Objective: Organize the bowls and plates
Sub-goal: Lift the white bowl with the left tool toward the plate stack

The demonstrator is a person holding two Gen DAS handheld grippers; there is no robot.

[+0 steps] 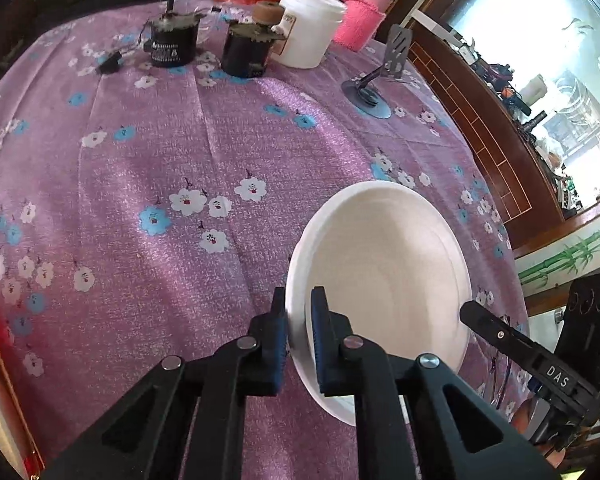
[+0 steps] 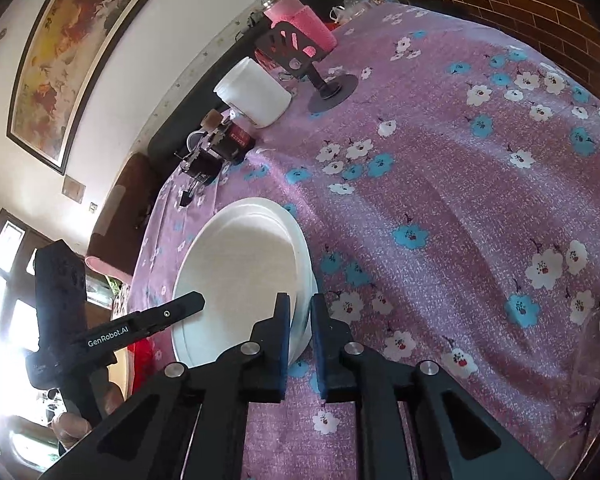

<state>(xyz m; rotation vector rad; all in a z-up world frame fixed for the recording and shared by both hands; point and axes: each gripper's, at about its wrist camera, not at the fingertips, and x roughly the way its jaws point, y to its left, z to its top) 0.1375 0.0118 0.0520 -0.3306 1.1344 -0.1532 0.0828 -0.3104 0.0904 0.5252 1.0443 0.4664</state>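
Note:
A stack of white shallow bowls (image 1: 384, 256) rests on the purple flowered tablecloth (image 1: 180, 140). My left gripper (image 1: 299, 320) is shut on the stack's near-left rim, which is pinched between its blue pads. My right gripper (image 2: 300, 320) is shut on the opposite rim of the same stack (image 2: 240, 264), where two nested rims show. One finger (image 1: 496, 332) of the right gripper appears in the left wrist view, at the stack's right edge. One finger (image 2: 172, 312) of the left gripper shows in the right wrist view, over the stack's left side, with a hand below it.
At the table's far end stand two black motors (image 1: 172, 44) (image 1: 248, 48), a white tub (image 1: 308, 28), a jar in a pink sleeve (image 1: 362, 20) and a grey phone stand (image 1: 374, 96). A brick-patterned wooden cabinet (image 1: 480, 128) borders the right table edge.

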